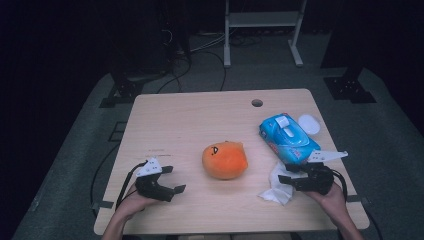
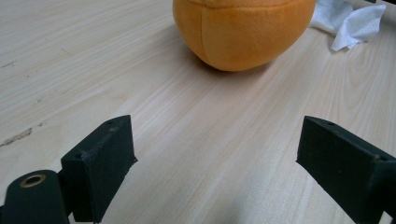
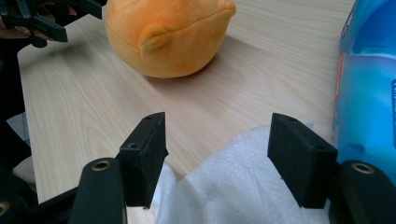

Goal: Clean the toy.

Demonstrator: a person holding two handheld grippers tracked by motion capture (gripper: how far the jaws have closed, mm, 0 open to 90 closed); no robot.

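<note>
Right gripper view shows your right gripper (image 3: pixel 217 158) spread over the white tissue (image 3: pixel 238 191), which lies beside the blue wipes pack (image 3: pixel 369 79); lower squarely, then pinch a thick fold. Your left gripper (image 2: pixel 215 168) is spread, empty, facing the orange plush toy (image 2: pixel 243 28)

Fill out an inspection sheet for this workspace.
Surface: light wooden table, round hole near far edge.
Job's things: white wipe crumpled by right gripper; blue wipe pack with its flap open; orange plush at centre.
Clutter: white lid beside the pack.
Grippers: left gripper open, aimed at plush, nothing between jaws; right gripper open over the wipe, pads not pressing it.
Cables: one trails from each gripper; more on the floor beyond the table.
Surroundings: dark room, white frame, black stands.
</note>
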